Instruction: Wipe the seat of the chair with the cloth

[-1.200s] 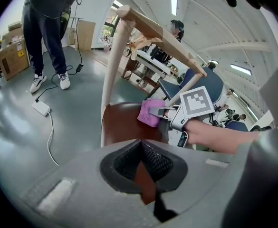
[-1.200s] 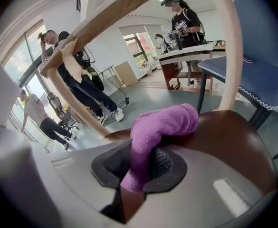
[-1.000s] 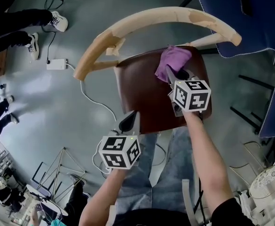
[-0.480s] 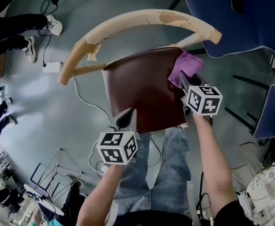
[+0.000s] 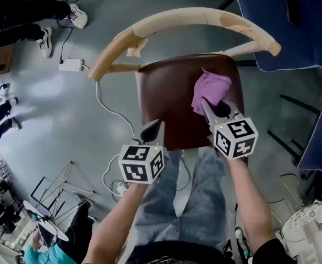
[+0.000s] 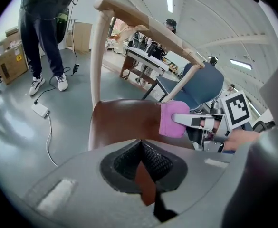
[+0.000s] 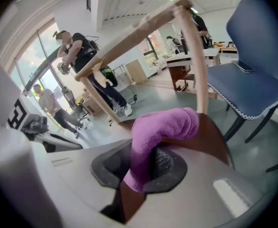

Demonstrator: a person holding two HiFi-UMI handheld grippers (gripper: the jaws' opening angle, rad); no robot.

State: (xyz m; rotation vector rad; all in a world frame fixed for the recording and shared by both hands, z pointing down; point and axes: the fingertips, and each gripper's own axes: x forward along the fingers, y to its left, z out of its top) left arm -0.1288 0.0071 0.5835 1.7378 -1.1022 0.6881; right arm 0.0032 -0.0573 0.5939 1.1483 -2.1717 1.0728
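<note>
The chair has a dark brown seat [image 5: 169,103] and a curved pale wooden back rail [image 5: 188,18]. A purple cloth [image 5: 210,88] lies on the right half of the seat, and my right gripper [image 5: 209,108] is shut on its near end. In the right gripper view the cloth [image 7: 162,127] folds out of the jaws onto the seat [image 7: 212,139]. My left gripper [image 5: 153,130] hovers shut and holding nothing over the seat's front left edge. From the left gripper view, the cloth [image 6: 172,120] and the right gripper's finger [image 6: 191,120] are on the seat [image 6: 124,122].
A blue padded chair [image 5: 293,26] stands close at the back right. On the grey floor to the left lie a white power adapter [image 5: 71,65] and its cable [image 5: 111,111]. A person's shoes [image 5: 75,18] are at the top left. A folded stand [image 5: 67,191] lies at the lower left.
The right gripper has dragged the cloth from the seat's back edge out to the back right corner, then forward over the seat's right half. The left gripper has stayed at the front edge.
</note>
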